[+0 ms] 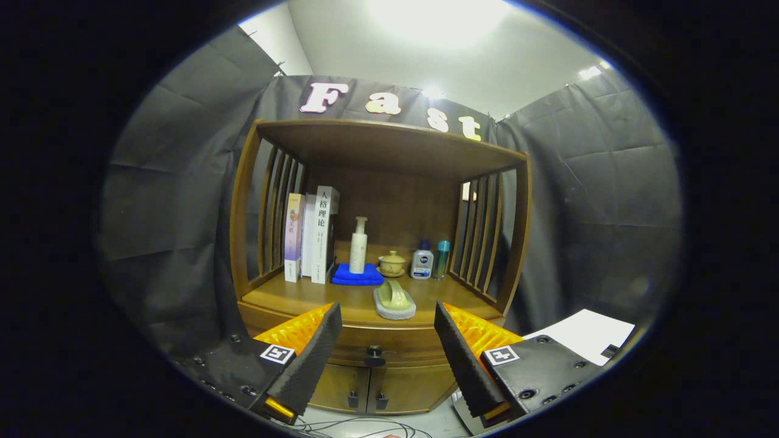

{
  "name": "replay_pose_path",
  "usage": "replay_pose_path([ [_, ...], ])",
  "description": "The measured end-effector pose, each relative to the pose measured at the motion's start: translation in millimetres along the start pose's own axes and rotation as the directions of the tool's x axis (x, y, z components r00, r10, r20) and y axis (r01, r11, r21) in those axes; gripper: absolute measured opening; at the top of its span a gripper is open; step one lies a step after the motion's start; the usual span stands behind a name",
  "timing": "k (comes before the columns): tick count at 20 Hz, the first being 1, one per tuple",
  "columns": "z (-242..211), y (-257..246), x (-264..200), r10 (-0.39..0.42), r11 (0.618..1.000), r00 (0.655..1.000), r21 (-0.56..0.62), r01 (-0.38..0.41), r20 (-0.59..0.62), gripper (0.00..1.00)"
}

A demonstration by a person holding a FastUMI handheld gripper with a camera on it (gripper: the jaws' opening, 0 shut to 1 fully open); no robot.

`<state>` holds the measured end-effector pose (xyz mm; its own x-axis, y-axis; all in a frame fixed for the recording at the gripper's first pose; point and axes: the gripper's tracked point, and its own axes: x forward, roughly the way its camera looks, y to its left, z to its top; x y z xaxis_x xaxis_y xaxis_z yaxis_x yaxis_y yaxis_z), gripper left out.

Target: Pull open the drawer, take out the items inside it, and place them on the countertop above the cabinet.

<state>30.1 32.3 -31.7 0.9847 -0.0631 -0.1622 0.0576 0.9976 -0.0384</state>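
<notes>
A wooden cabinet stands ahead with a closed drawer under its countertop. The drawer's dark round knob sits between and beyond my fingers. My gripper is open, its two black ridged fingers spread wide with nothing between them, some way short of the cabinet. On the countertop's front lies a grey-and-yellow soap-dish-like item. What is inside the drawer is hidden.
On the countertop further back stand books, a pump bottle on a blue cloth, a small lidded cup and two small bottles. Two cabinet doors sit below the drawer. A white sheet lies at the right. Cables run on the floor.
</notes>
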Motion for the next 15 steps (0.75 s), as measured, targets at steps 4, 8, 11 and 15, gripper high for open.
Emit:
replay_pose_path([
  [4,4.7,-12.5,-9.1,-0.028,0.999,1.0,-0.025,0.028,-0.003,0.97],
  [8,10.3,-21.3,-14.0,-0.041,0.999,0.999,0.006,0.041,0.002,0.97],
  [11,14.4,-23.3,-17.3,-0.041,0.999,0.999,0.014,0.04,0.014,0.97],
  [15,11.5,-23.0,-17.2,-0.039,0.999,0.999,-0.013,0.039,0.001,0.97],
])
